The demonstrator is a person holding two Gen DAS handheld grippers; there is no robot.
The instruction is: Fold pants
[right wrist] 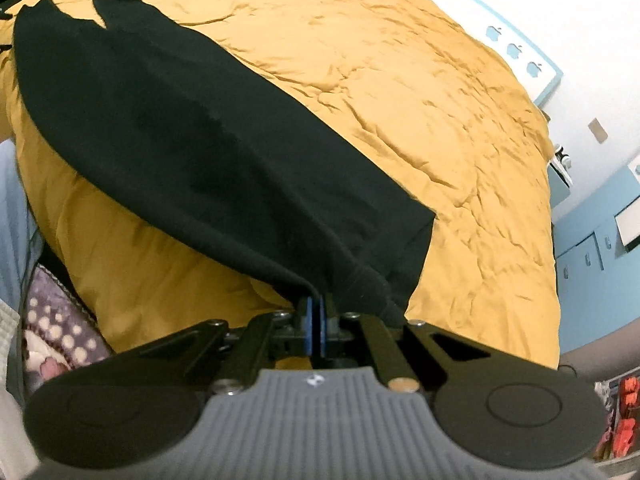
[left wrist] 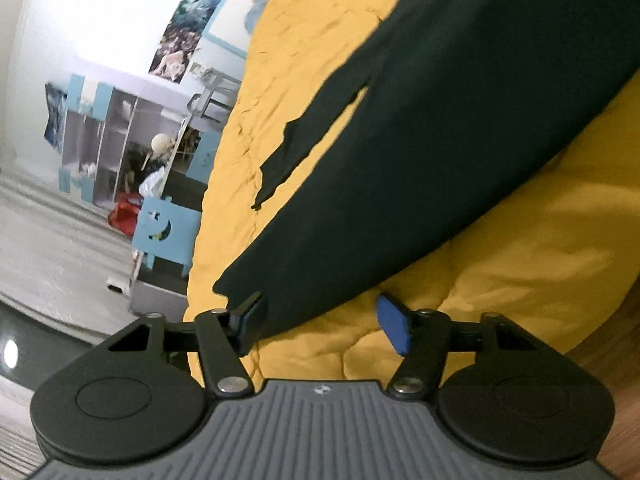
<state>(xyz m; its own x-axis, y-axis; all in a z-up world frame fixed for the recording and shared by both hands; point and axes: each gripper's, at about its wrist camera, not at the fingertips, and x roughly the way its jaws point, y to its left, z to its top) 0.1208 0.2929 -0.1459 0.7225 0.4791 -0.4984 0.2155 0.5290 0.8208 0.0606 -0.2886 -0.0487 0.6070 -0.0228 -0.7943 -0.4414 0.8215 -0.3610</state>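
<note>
Two grippers, one garment; risks left to right.
Left gripper (left wrist: 324,322): your jaws are spread, nothing pinched. One pad sits against the dark hem corner, the other over bare yellow duvet (left wrist: 520,272). Close now and you'd likely grab one layer or bedding along with it.
Pants (right wrist: 180,140): dark, laid flat across the bed, legs running to the far edge.
Right gripper (right wrist: 317,322): pads pressed together, pinching a bunched edge of the pants. Bite looks shallow, so it could slip if you pull hard.
Lift: with only one end held, raising it would drag and twist the cloth and skew the fold.
</note>
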